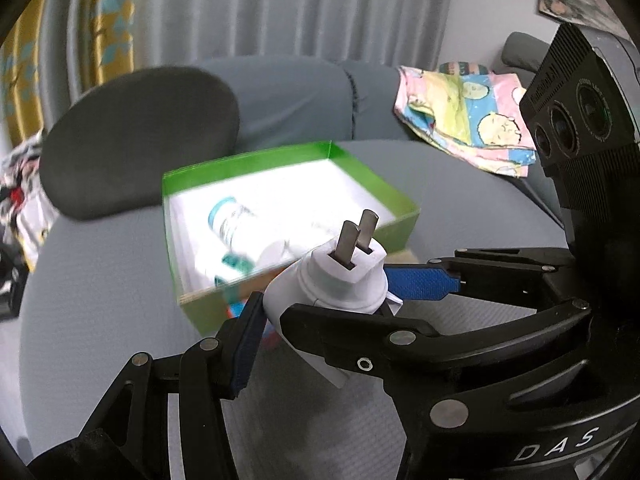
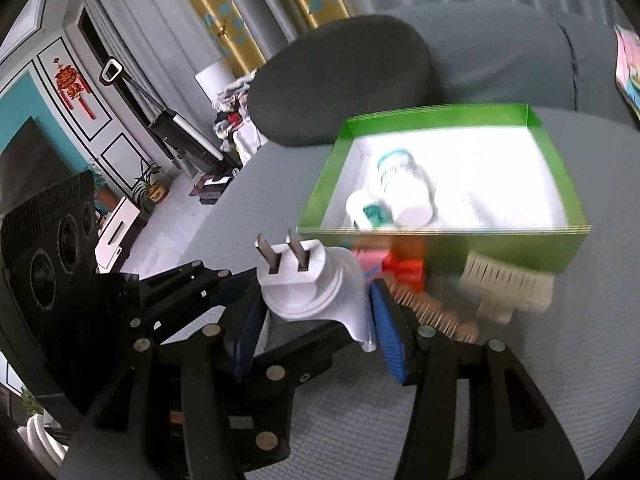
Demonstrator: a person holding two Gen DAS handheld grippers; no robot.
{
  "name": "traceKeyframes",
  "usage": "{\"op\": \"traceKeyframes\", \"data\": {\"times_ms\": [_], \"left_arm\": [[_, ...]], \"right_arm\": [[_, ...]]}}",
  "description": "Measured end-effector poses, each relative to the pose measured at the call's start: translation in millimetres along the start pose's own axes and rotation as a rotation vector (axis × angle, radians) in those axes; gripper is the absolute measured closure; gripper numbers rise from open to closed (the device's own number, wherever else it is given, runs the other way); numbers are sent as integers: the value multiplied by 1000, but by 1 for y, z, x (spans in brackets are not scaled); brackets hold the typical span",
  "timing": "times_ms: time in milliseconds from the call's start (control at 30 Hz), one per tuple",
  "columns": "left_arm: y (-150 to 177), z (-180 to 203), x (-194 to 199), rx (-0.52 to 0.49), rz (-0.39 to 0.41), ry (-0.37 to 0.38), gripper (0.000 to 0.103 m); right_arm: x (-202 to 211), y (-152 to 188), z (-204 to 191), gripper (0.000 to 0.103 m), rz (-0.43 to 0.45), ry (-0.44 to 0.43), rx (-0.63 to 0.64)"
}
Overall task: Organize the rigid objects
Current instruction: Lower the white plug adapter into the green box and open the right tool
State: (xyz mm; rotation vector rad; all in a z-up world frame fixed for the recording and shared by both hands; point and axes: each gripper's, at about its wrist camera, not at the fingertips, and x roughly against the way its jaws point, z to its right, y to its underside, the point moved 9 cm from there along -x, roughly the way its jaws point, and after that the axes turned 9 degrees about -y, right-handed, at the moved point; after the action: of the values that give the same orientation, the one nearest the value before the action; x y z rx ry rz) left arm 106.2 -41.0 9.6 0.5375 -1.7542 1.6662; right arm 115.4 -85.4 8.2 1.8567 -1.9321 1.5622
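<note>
A white power plug point(image 1: 340, 276) with two metal prongs is held in the air in front of an open green box point(image 1: 384, 224), its prongs pointing up. Both grippers close around the plug. My left gripper point(image 1: 328, 308) has blue pads on its sides. My right gripper point(image 2: 316, 332) grips the same plug point(image 2: 308, 284) from the other side. The box point(image 2: 440, 240) has a white inside and holds a white bottle with a teal band point(image 2: 404, 184) and a small teal item point(image 2: 374, 212).
The box sits on a grey cushioned seat point(image 1: 100, 300). A dark round cushion point(image 1: 140, 140) lies behind it. A white-bristled brush point(image 2: 508, 288), a toothed comb point(image 2: 436, 316) and red and pink items point(image 2: 400, 264) lie by the box's near wall. A patterned cloth point(image 1: 468, 120) lies at the right.
</note>
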Motion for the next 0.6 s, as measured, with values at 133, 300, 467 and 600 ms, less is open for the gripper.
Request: {"op": "traceKeyframes", "data": {"times_ms": [133,300,467,600], "left_arm": [[-21,4,-3,-35,25,0,51],[-44,5,-8,-79,49,-7,51],[-61,2,-20,-88,53,-9,51],[-71,-2,-31,-77,51,-6,51]], "right_arm": [[9,-21,5,52,19,10,38],[17,-44,12,52,41,20,75],[15,-66,24,52,54,20,80],[12,-80,36,52,61,17,76]]}}
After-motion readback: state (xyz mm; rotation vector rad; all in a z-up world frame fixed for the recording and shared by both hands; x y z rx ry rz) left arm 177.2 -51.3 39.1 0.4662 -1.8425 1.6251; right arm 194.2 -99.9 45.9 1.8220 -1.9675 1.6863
